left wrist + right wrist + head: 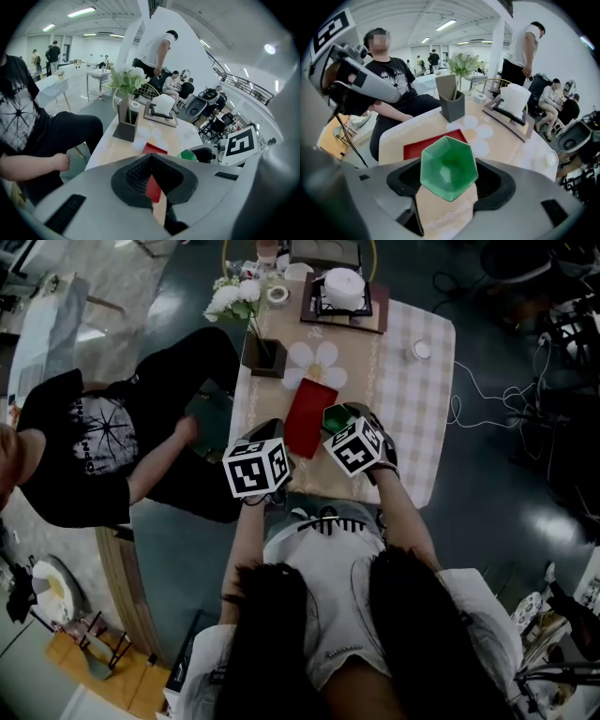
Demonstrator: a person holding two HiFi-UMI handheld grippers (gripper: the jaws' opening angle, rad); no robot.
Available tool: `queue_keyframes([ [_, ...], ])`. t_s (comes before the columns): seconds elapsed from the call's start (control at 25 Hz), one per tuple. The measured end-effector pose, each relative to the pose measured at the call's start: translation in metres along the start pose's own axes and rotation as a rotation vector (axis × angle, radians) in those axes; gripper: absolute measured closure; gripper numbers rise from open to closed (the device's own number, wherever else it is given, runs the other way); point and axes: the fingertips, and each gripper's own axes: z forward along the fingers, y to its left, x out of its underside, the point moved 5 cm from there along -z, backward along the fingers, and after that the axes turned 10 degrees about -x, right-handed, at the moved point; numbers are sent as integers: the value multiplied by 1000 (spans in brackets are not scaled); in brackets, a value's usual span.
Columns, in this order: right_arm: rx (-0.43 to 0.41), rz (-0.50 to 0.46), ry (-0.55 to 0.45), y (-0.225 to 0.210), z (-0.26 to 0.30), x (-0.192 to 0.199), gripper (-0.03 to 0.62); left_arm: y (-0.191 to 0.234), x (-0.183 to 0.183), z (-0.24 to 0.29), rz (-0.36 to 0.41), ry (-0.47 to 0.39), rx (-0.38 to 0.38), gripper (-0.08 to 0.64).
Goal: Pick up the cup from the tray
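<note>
The right gripper [449,183] clamps the green cup [449,166] just right of the red tray [415,149]; the left gripper [152,180] is closed and empty.

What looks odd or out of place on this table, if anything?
Nothing looks spilled or broken. The one thing off its spot is the green cup, clamped between the jaws of the right hand-held gripper beside the red tray rather than standing on it. The cup looks empty.
</note>
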Motion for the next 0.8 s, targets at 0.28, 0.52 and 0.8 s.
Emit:
queue_keyframes([
  [0.28,72,115,22,-31,-12,44,273,-21,-4,9,48,6,37,554],
  [0.52,86,166,55,-37,-4,72,273,-24,0,9,40,19,47,554],
  [0.8,93,187,57,-40,-4,86,273,-21,1,11,27,22,39,554],
])
